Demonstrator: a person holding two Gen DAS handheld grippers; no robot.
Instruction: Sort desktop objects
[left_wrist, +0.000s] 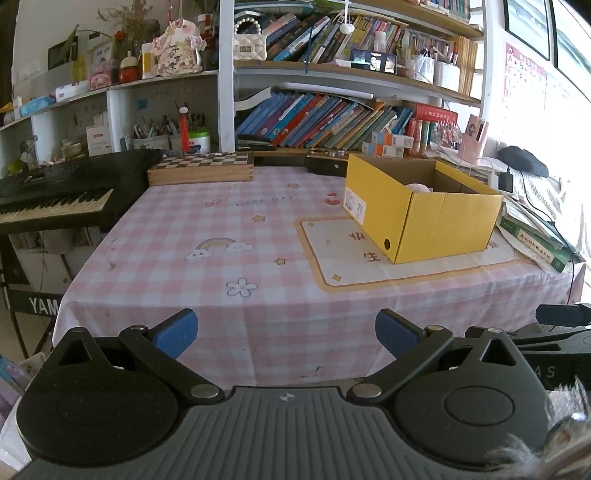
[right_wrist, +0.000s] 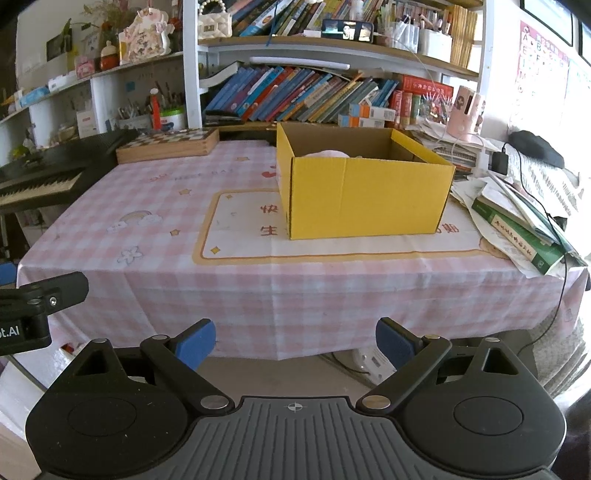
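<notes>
Left gripper (left_wrist: 286, 334): held back from the near table edge, level with it; jaws spread wide, blue pads (left_wrist: 176, 332) apart with nothing between them
Right gripper (right_wrist: 295, 341): held off the near table edge, slightly lower than the tabletop; jaws spread wide, nothing between the blue pads (right_wrist: 195, 345)
Relative position: part of the left gripper's body shows at the left edge of the right wrist view; the two units sit side by side, apart
Table (right_wrist: 184, 295): covered by a pink checked cloth with a cream printed panel
Yellow box (right_wrist: 364, 184): open-topped cardboard, standing on the cream panel toward the right half of the table
Box contents: a pale pink soft object (right_wrist: 328, 153) low inside, near the far left corner; identity cannot be told
Chessboard case (left_wrist: 201, 168): wooden, flat at the far left table edge, well apart from the box
Book stack (right_wrist: 517, 229): green book with loose papers at the right table edge, near the box
Keyboard (left_wrist: 55, 203): black, left of the table
Bookshelf (left_wrist: 332, 118): behind the table, filled with leaning books
</notes>
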